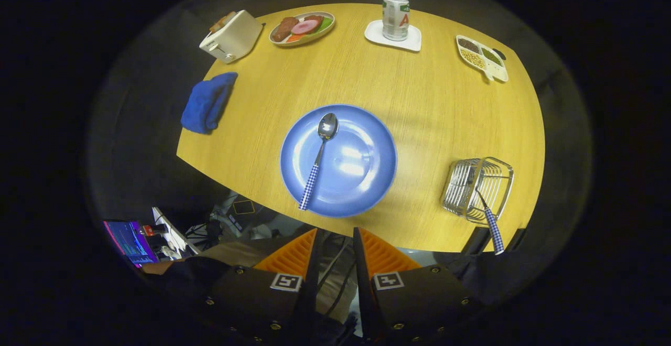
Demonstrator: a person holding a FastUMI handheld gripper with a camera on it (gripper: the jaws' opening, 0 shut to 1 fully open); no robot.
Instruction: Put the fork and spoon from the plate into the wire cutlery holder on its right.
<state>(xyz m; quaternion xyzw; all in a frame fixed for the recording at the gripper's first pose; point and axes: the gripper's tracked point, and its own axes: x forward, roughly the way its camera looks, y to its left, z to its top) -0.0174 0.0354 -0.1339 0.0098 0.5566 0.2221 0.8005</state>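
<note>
The wooden surface [419,99] carries everything, and the gripper looks down on it from above its near edge. A round blue plate [356,178] sits close to that near edge, roughly midway along it. A blue cloth [205,103] lies bunched at the left edge, and a white toaster [230,36] stands at the far left corner. Next to the toaster, along the far edge, is an oval dish of food [302,27]. A wire cutlery holder [476,188] stands near the right end of the near edge, well apart from the plate. A white bottle [395,13] stands on a white coaster [393,36] at the far edge, and a divided snack tray [481,56] lies at the far right corner. The spoon [317,160] lies on the left half of the plate, bowl pointing away, checked handle reaching the near rim. The fork [491,226] stands in the holder with its checked handle sticking out. The gripper [335,244] hangs off the near edge, fingers slightly apart, holding nothing.
</note>
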